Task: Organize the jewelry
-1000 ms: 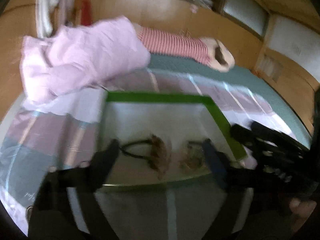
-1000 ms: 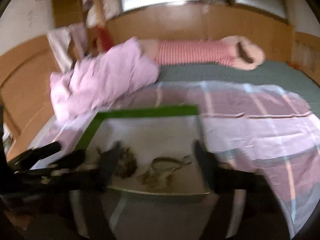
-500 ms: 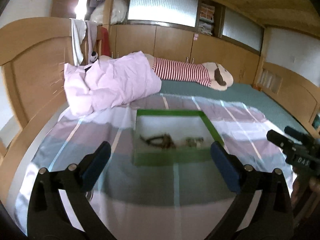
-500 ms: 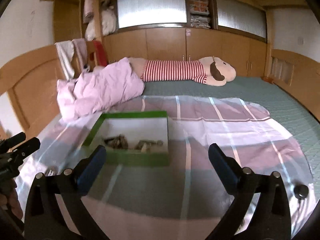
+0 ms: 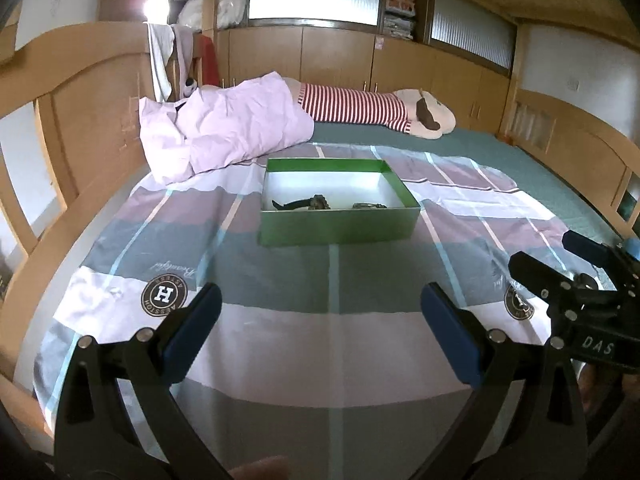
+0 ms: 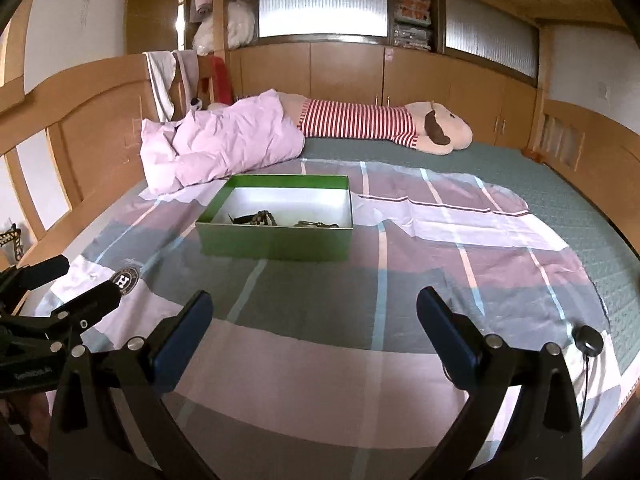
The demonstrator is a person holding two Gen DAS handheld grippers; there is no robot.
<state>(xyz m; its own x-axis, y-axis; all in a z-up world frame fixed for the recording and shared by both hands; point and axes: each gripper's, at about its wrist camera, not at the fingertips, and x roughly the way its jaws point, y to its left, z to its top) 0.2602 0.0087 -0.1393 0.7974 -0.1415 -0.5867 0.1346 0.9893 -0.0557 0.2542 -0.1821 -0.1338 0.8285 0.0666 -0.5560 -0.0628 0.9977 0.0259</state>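
The green box (image 5: 338,222) sits mid-bed on the sheet (image 5: 280,336), jewelry (image 5: 316,203) lying inside at its near wall. Both hand-held grippers, left (image 5: 320,332) and right (image 6: 316,330), hang well short of it, jaws wide and empty, likely because nothing remains outside.

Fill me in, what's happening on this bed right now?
A person holds two handheld grippers above the patchwork sheet. The left gripper and the right gripper are both open and hold nothing. The jewelry lies tangled in the open green box ahead of them, at its near end. Neither gripper touches the box.
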